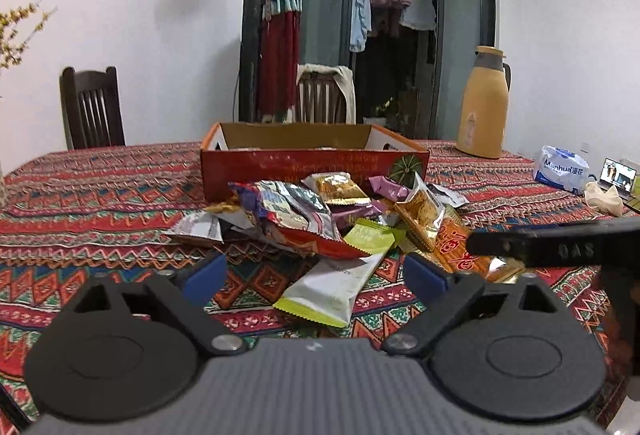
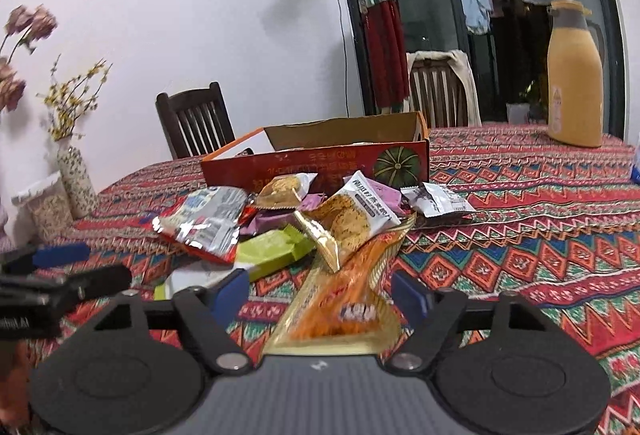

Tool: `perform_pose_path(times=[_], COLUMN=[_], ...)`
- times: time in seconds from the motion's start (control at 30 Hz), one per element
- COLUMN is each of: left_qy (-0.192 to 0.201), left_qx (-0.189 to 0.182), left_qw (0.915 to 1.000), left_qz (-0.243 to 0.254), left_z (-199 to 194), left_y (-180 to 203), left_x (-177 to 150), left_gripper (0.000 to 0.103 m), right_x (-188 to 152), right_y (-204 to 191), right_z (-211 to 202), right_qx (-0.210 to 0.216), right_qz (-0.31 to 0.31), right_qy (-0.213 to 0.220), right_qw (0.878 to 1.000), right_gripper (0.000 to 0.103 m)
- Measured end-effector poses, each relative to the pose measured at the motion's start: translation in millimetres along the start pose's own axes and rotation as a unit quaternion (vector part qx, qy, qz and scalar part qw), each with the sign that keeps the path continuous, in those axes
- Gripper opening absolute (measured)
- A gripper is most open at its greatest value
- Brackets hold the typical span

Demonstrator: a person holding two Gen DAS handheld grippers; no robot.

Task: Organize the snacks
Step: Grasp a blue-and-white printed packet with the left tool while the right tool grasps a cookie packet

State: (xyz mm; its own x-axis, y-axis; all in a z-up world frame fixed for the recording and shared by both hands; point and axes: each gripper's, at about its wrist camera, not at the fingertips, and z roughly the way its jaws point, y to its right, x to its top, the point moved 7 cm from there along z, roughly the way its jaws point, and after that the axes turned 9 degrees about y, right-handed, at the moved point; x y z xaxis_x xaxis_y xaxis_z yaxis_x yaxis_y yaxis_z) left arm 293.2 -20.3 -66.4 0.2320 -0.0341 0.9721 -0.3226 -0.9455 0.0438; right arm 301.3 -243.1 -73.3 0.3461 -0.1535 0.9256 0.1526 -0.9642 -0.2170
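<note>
A pile of snack packets lies on the patterned tablecloth in front of an open red cardboard box (image 1: 312,165), also in the right wrist view (image 2: 320,163). My left gripper (image 1: 316,275) is open, its blue fingers on either side of a white and lime packet (image 1: 332,287). My right gripper (image 2: 320,295) is open around an orange and gold packet (image 2: 340,299). Its jaws stand apart and do not touch the packet. A large silver and red bag (image 1: 292,215) and a green packet (image 2: 276,249) lie in the pile.
A yellow thermos (image 1: 484,103) stands at the back right. A tissue pack (image 1: 560,169) and a small screen (image 1: 619,175) lie at the right edge. A vase of flowers (image 2: 76,179) stands at the left. Wooden chairs (image 1: 92,107) stand behind the table.
</note>
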Motion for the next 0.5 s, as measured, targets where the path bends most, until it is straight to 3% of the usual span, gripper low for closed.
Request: perform_pose_path(times=[0.1,0.3,0.5], left_qy=[-0.012,-0.04,-0.019], left_qx=[-0.007,-0.008,-0.008], left_qw=[0.9999,0.9991,0.9996], left_qz=[-0.008,-0.009,-0.017], left_z=[10,33,51], left_y=[-1,1,2], left_x=[-2,-4,20], left_gripper=[0.085,0.081,0.082], right_x=[7,22,27], right_y=[6,18,25], right_z=[16,53,85], right_qx=[0.0,-0.01,-0.013], right_qz=[0.026,0.049,0.075], right_qy=[0.001,0.0,-0.018], right_qw=[1.0,0.999,0.997], right_gripper=[0.072,0.072,0.073])
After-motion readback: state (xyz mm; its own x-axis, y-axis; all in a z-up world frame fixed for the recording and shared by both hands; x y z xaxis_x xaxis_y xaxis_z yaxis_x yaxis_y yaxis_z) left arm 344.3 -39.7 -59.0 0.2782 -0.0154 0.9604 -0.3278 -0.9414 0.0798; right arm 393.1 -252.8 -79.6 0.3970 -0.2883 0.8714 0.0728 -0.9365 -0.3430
